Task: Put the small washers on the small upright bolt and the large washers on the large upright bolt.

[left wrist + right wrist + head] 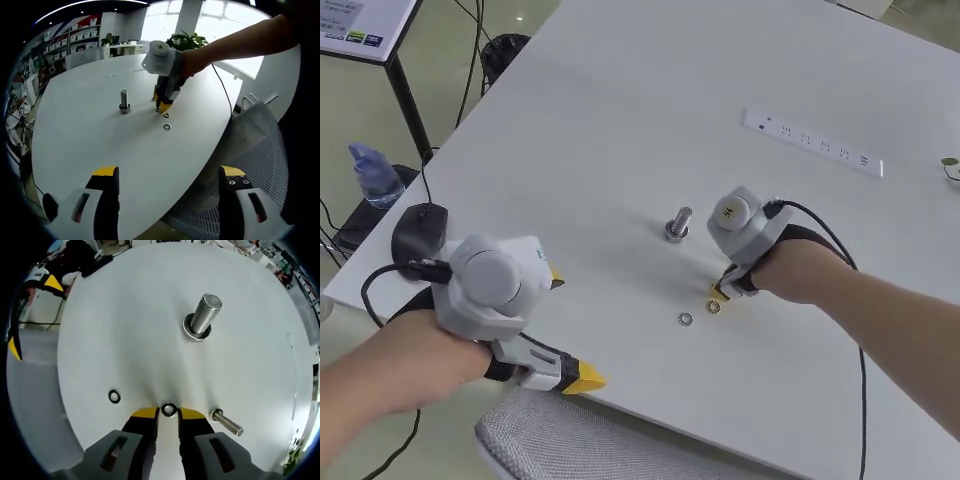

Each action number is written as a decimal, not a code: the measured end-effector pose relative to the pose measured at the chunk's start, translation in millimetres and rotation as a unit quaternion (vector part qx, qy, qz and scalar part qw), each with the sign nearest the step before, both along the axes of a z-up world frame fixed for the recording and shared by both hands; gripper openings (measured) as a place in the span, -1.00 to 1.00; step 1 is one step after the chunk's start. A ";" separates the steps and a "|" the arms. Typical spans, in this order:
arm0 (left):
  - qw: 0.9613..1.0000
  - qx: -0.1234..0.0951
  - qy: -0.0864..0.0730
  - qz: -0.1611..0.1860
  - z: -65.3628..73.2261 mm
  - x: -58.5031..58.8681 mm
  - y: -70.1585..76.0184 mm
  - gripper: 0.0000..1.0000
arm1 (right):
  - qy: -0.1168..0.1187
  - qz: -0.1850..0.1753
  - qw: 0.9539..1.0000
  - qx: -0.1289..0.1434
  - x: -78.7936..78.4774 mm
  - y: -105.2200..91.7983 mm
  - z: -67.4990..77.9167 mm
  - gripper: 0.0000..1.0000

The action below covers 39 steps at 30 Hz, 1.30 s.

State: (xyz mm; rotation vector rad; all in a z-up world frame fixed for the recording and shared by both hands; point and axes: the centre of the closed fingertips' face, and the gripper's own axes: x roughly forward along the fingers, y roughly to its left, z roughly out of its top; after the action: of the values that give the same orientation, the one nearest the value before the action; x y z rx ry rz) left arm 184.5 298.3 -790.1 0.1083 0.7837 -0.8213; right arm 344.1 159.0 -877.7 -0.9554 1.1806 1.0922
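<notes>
The large bolt (678, 225) (124, 100) (202, 317) stands upright mid-table on the white table (620, 120). My right gripper (720, 293) (169, 413) (164, 106) points down at the table just right of it, its jaws close together around a small washer (169, 409) (713, 307) (166, 115) that lies flat between the tips. A second washer (685, 319) (167, 127) (114, 396) lies loose beside it. The small bolt (227, 422) sits by the right finger. My left gripper (570, 330) (169, 172) hovers at the table's near edge, wide open with nothing in it.
A white power strip (812, 143) lies at the far right of the table. A black mouse (420, 225) sits at the left edge, with a water bottle (375, 175) beyond it. A grey mesh chair (580, 440) (240, 145) stands below the near edge.
</notes>
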 end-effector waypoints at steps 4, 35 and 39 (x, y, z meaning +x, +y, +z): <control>1.000 0.000 0.000 0.000 -0.1 0.2 0.5 0.62 | -0.001 0.000 1.000 0.004 0.7 -0.3 0.0 -0.67; 1.000 0.002 -0.001 0.001 3.3 -1.0 -0.5 0.57 | -0.004 0.018 1.000 0.006 0.3 0.1 -1.8 -0.76; 1.000 0.002 -0.003 0.002 5.5 0.0 -0.8 0.57 | -0.002 0.019 1.000 0.007 -1.1 -0.1 -1.5 -0.76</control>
State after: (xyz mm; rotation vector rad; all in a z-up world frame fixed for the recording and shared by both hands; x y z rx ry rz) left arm 184.5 297.5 -784.7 0.1135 0.7798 -0.8155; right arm 343.0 158.9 -879.1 -0.9728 1.1541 1.1274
